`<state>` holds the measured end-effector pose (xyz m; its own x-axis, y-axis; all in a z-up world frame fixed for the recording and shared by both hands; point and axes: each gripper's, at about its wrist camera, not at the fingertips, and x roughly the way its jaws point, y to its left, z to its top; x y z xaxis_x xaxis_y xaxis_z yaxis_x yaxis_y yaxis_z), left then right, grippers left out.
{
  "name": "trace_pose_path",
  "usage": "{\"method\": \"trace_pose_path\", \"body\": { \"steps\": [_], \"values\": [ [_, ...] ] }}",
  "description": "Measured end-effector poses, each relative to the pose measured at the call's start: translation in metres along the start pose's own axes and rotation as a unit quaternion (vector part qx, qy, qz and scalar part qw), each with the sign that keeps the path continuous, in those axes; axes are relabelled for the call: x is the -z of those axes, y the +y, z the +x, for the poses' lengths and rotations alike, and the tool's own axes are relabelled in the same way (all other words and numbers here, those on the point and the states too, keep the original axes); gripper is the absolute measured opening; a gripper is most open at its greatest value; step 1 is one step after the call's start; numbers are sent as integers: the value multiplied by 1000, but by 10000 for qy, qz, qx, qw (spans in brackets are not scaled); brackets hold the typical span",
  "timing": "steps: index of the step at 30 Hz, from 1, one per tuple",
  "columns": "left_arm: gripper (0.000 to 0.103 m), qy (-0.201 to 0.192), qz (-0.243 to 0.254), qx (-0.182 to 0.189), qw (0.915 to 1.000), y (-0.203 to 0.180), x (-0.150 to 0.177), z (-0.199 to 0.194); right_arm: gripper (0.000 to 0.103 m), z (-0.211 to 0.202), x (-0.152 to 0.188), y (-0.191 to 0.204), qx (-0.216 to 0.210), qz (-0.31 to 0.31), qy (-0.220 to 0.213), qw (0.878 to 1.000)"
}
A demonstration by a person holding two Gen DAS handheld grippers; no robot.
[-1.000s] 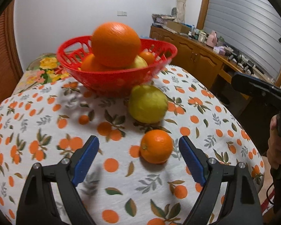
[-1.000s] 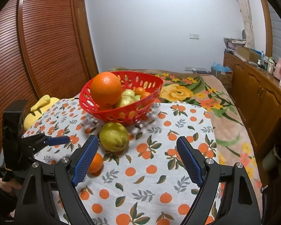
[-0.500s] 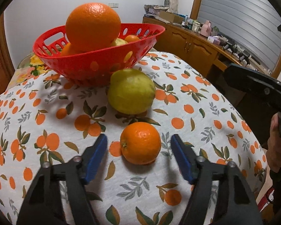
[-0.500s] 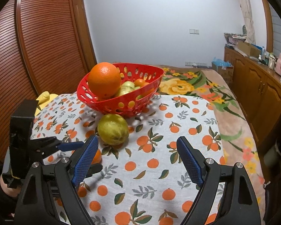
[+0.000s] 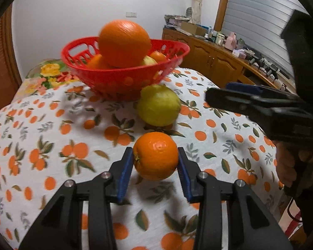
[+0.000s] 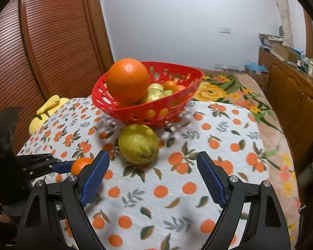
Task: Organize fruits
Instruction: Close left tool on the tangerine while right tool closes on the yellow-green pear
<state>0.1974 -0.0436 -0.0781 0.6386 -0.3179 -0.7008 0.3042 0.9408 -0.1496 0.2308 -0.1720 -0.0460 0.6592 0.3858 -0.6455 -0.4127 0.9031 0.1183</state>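
Note:
A small orange (image 5: 155,156) lies on the orange-print tablecloth (image 5: 52,137), and my left gripper (image 5: 154,153) is shut on it, with a blue pad pressed to each side. The right wrist view catches that same small orange (image 6: 81,164) and the left gripper (image 6: 60,166) at the lower left. Just beyond lies a yellow-green fruit (image 5: 158,105). My right gripper (image 6: 152,158) stands open with that yellow-green fruit (image 6: 138,143) a little ahead of its tips. Behind it, a red basket (image 6: 152,112) holds a large orange (image 6: 127,80) and several smaller fruits.
My right gripper (image 5: 218,92) reaches in from the right of the left wrist view, a hand (image 5: 285,166) on its grip. A yellow plush toy (image 6: 46,110) sits off the table's left edge. Wooden cabinets (image 6: 292,95) line the right wall; a floral bedspread (image 6: 219,87) lies beyond the table.
My left gripper slid forward around the small orange and its jaws closed from wide apart onto it. My right gripper came lower and nearer to the yellow-green fruit, still open.

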Motion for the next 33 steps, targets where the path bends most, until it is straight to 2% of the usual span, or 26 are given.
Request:
{"method": "trace_pose_path", "body": {
  "steps": [12, 25, 29, 31, 33],
  "values": [
    [40, -247, -215, -87, 9994, 25, 5, -28, 87, 58, -16, 24, -51, -322, 413, 9986],
    [40, -353, -277, -111, 9989, 32, 8, -40, 87, 92, -15, 23, -3, -332, 735, 9967],
    [40, -370, -270, -123, 9989, 31, 8, -41, 80, 98, -13, 20, -1, -260, 837, 9962],
    [40, -375, -270, -125, 9989, 31, 8, -42, 71, 100, -12, 17, -106, -168, 880, 9959],
    [40, -372, -266, -123, 9989, 31, 8, -42, 68, 98, -11, 17, -183, -122, 868, 9960]
  ]
}}
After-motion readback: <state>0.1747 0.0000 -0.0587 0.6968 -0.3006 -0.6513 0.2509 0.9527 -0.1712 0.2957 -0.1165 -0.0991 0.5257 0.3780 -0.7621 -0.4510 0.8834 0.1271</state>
